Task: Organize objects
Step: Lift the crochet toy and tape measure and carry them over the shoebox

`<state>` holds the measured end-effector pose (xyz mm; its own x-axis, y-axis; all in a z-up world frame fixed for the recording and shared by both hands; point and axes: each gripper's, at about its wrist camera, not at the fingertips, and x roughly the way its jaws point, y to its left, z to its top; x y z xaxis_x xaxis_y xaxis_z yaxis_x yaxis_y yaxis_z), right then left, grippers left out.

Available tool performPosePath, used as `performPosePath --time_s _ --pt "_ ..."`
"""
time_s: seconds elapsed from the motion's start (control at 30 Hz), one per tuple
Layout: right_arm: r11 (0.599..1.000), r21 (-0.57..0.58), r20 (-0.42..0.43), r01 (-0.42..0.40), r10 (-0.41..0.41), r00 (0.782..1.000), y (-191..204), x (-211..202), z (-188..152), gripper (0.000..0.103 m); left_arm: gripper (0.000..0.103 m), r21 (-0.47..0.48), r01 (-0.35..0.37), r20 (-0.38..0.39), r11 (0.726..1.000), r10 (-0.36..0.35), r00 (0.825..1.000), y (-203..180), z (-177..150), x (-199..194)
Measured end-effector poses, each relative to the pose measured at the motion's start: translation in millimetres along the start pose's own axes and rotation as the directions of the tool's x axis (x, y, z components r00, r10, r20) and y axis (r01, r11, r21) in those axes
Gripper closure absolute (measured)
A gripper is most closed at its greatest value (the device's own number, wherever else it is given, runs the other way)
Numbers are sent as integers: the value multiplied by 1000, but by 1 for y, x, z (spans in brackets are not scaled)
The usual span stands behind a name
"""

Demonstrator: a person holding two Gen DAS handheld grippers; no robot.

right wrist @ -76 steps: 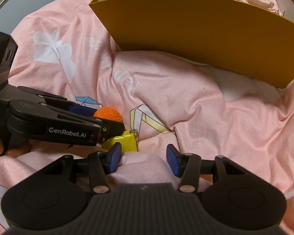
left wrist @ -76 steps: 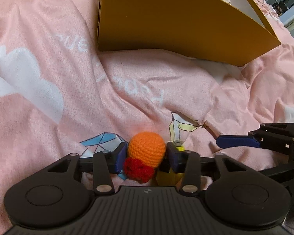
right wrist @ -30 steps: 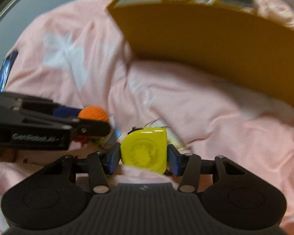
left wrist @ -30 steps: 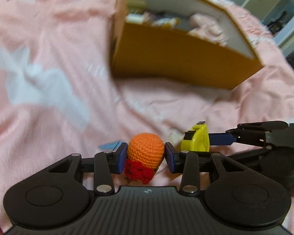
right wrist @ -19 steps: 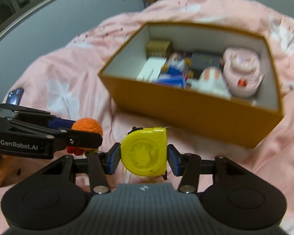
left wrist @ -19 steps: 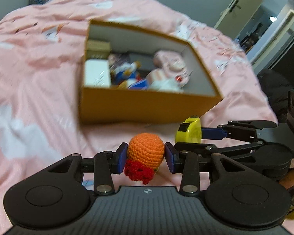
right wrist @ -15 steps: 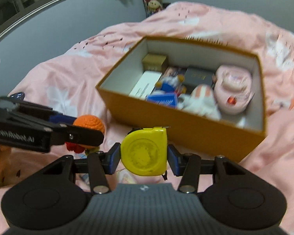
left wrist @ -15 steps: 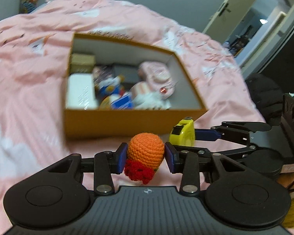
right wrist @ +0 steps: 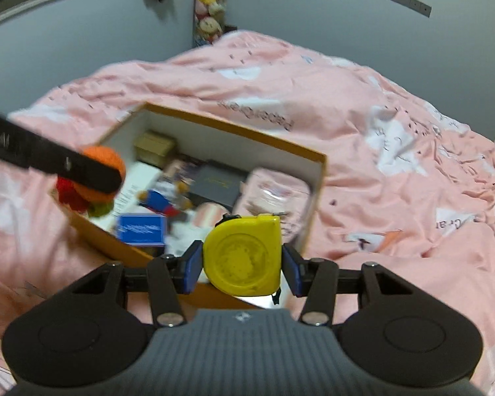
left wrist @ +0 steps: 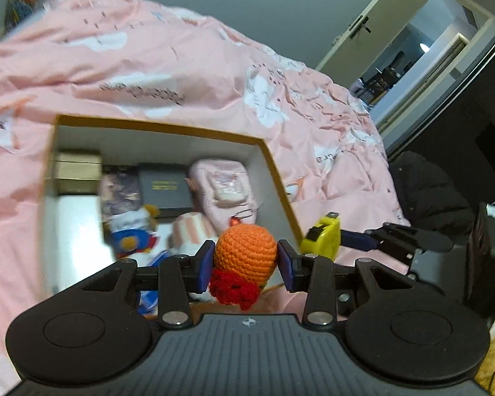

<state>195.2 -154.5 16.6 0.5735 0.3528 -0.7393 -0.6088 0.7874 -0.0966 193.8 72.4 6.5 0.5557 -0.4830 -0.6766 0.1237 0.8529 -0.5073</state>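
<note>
My left gripper [left wrist: 245, 260] is shut on an orange crochet toy [left wrist: 245, 253] with a red frill, held above the near edge of the open orange box [left wrist: 277, 178]. My right gripper [right wrist: 242, 262] is shut on a yellow tape measure [right wrist: 242, 254], held above the box's near right corner [right wrist: 316, 178]. The tape measure also shows in the left wrist view [left wrist: 323, 238], and the crochet toy in the right wrist view [right wrist: 105, 161].
The box holds a pink pouch [left wrist: 222, 188], a dark grey case [left wrist: 165, 186], a small tan box [left wrist: 77, 171], a blue plush [left wrist: 130, 234] and a blue card box [right wrist: 141, 228]. It sits on a pink duvet [left wrist: 148, 66]. A black coat [left wrist: 429, 194] lies at the right.
Both grippers rose from the duvet with their objects and moved forward over the box's near edge. The box now looks closer and seen from above.
</note>
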Motion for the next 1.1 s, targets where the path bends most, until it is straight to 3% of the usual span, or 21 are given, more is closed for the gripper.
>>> performPosePath --time_s 0.17,0.53,0.7,0.93,1.1 --pt "999 31 -7 16 -16 1000 -20 10 4 51 57 -101 68 -64 992 -75 995 5 12 54" --pt "998 60 -14 -37 38 999 -39 28 1 51 57 -199 63 -208 978 -105 972 25 7 144" --pt "999 34 -17 -41 41 999 -37 39 1 51 57 -195 55 -241 979 -102 965 29 0 148" --pt "998 17 -8 -65 65 998 -34 42 2 51 58 -98 -33 -278 995 4 961 28 3 132" --pt "998 3 -1 -70 70 998 -35 40 3 51 58 -100 -41 -287 994 11 958 25 5 137"
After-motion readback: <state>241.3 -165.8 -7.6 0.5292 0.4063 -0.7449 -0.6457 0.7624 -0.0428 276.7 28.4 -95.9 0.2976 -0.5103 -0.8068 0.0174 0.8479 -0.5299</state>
